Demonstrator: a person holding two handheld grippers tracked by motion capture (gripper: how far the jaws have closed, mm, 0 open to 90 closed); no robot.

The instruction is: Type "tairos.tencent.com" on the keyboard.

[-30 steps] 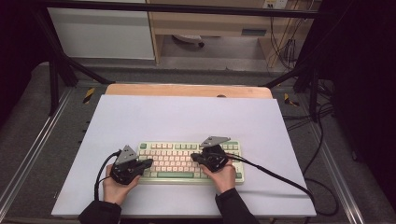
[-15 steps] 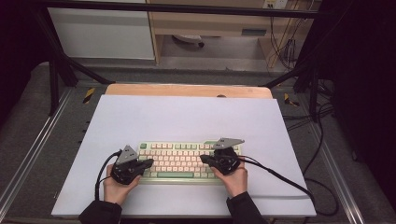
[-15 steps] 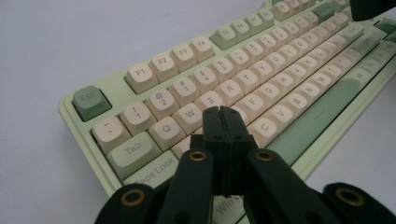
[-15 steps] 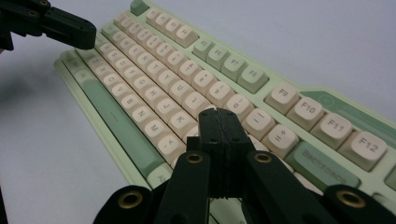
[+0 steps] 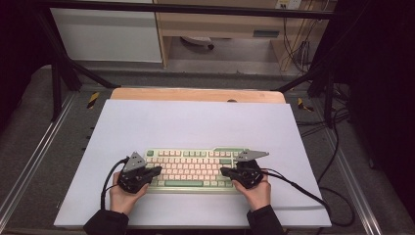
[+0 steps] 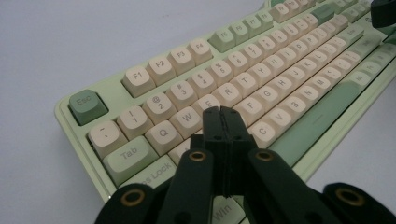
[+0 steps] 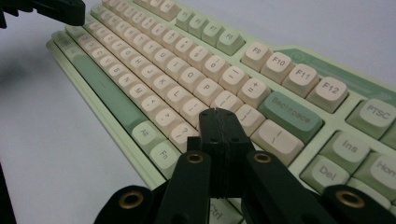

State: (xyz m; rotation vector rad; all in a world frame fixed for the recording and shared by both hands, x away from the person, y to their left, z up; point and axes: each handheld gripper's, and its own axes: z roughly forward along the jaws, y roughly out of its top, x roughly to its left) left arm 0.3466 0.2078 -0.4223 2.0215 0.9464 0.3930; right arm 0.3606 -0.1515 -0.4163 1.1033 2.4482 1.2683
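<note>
The keyboard (image 5: 193, 169) lies flat on the near half of the desk (image 5: 195, 122), its long axis running left to right across the high view, with the function-key row on the far side and the space bar toward the person. Its keys are cream and green on a pale green case. The left hand-held gripper (image 6: 221, 112) has its jaws pressed together with nothing between them, its tips over the left-hand letter keys near W and E. The right hand-held gripper (image 7: 219, 113) is likewise closed and empty, its tips over the keys just left of Backspace. In each gripper view the closed jaws cover the keys directly beneath, so whether the tips touch a key cannot be told. The keyboard's far end blurs in both views.
</note>
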